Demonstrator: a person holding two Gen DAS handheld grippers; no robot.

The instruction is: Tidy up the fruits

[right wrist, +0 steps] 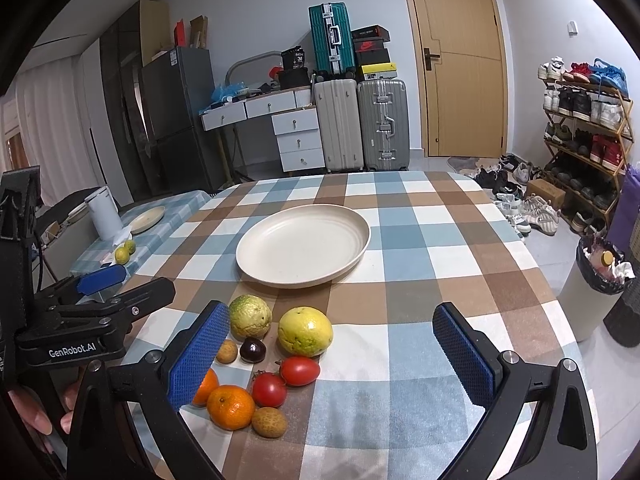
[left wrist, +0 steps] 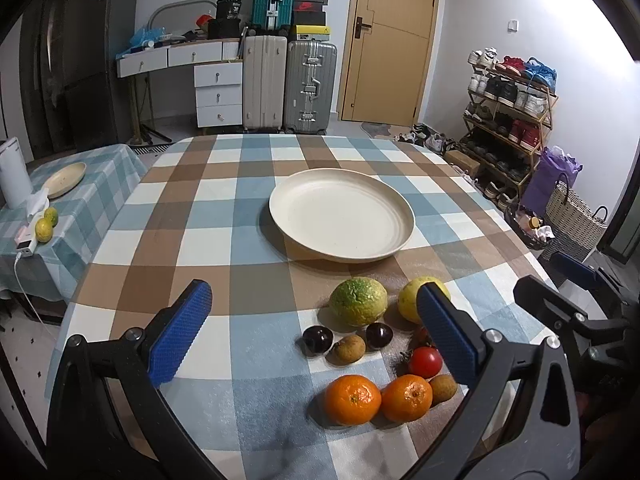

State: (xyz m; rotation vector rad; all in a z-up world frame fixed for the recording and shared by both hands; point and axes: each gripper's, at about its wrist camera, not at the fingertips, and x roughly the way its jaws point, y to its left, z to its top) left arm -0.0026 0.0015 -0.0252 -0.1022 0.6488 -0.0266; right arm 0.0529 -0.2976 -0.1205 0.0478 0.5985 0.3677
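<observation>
Table (left wrist: 248, 208) checked cloth. Plate (left wrist: 342, 220) mid-table, bare. Fruit pile near edge, just short of plate: green citrus (left wrist: 358, 301), yellow citrus (right wrist: 305, 331), oranges (left wrist: 352, 399), tomatoes (right wrist: 299, 370). Left tool (left wrist: 316, 334), right tool (right wrist: 332, 354): both spread apart, holding nothing. Judged step: none loaded yet. Next: close on one fruit, carry to plate.

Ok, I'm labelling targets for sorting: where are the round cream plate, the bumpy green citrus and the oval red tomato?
Round cream plate (right wrist: 362, 240): right wrist view, right rim.
Bumpy green citrus (left wrist: 358, 301): left wrist view, middle of its rind.
Oval red tomato (right wrist: 300, 370): right wrist view, middle of its skin.
</observation>
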